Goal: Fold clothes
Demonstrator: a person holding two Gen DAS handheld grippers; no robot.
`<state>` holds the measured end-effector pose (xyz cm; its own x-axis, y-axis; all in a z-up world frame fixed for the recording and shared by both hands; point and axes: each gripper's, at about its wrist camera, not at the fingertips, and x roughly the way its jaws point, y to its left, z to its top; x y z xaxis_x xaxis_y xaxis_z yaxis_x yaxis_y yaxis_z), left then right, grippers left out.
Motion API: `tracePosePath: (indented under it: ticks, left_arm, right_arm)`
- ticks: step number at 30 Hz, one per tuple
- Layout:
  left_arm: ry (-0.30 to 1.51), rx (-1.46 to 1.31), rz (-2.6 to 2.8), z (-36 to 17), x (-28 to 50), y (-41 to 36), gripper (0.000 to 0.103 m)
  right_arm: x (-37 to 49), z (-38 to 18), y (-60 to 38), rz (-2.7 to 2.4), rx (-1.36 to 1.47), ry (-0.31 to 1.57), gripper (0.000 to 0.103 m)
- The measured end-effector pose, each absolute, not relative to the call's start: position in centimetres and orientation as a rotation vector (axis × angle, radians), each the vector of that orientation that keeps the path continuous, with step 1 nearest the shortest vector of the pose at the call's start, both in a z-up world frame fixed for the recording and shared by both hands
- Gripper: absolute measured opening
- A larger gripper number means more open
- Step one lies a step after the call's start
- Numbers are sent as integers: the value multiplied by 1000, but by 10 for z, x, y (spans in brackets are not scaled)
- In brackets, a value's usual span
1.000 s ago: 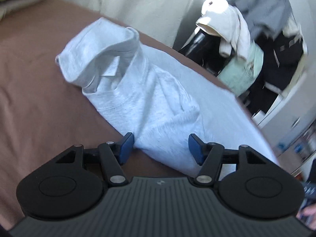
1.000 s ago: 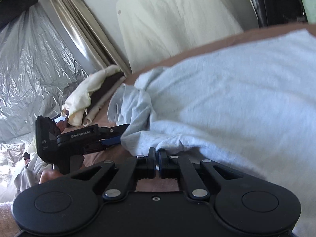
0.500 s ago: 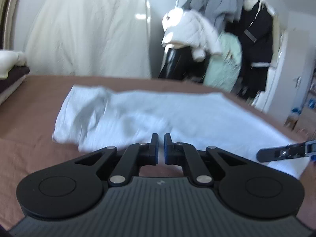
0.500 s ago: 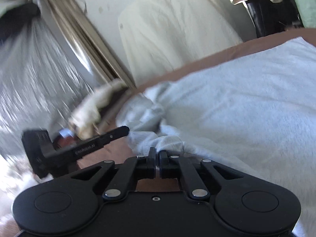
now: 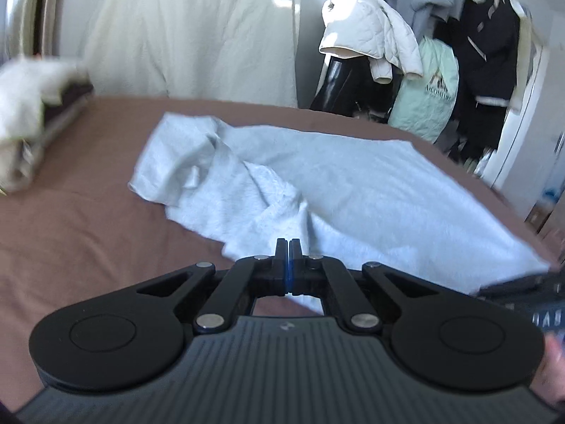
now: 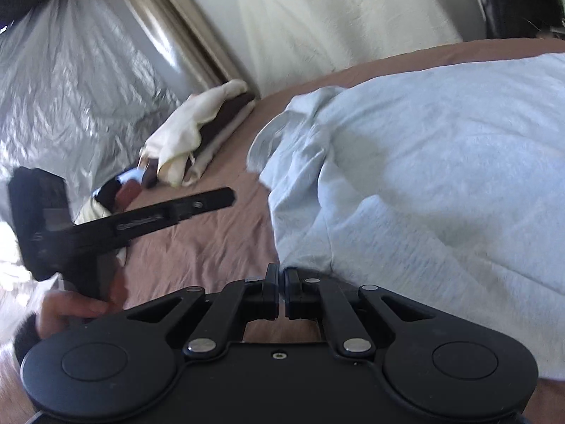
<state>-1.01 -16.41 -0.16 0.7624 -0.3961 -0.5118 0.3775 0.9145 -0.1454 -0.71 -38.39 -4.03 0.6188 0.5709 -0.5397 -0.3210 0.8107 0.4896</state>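
A light grey shirt (image 5: 370, 190) lies spread on the brown bed sheet (image 5: 88, 240), its collar end rumpled at the left. My left gripper (image 5: 289, 245) is shut with nothing between its pads, raised just before the shirt's near fold. The right wrist view shows that same left gripper (image 6: 229, 196) held in a hand, clear of the shirt (image 6: 441, 162). My right gripper (image 6: 281, 271) is shut at the shirt's near edge, with a thin strip of cloth pinched between the pads.
A stack of folded cream and dark clothes (image 5: 24, 113) sits at the bed's left edge. Coats and jackets (image 5: 459, 53) hang beyond the far right corner. A white cover (image 5: 197, 28) stands against the back wall, and silver plastic sheeting (image 6: 70, 81) hangs at the left.
My left gripper's jaws, open around the shirt's fold, have shut empty, and it has lifted and drawn back. The right gripper has shifted a little with the shirt's edge at its tips.
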Motion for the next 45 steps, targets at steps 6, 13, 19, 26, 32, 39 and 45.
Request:
tracePosePath:
  ticks: [6,13,19,26,32,39,45]
  left_arm:
    - [553,-229,-356,17,-68,-117,0]
    - [621,-200,-190,-7,-73,-114,0]
    - [598,-217,-185,-2,-75,-107,0]
    - [614,-236,-165,-9,-69,-100,0]
    - [653,-266,-73,-19,-56,-75,0]
    - [745,-404,-180,-47,-40,-74,3]
    - [749,-463,-288,-62,-32,-99,3]
  right_arm:
    - [-23,-50,-400,520,463,759,5]
    - [-24,-61,-376,535,388,820,5]
    - [-25,-50,-355,598,321,822,5]
    - [-17,-67,-363,415,293,885,8]
    - [-23,-60,-355,445,255,850,10]
    - [-25,-71,-363,444,324,868,22]
    - [-27,-74,-368,390,368,835,58]
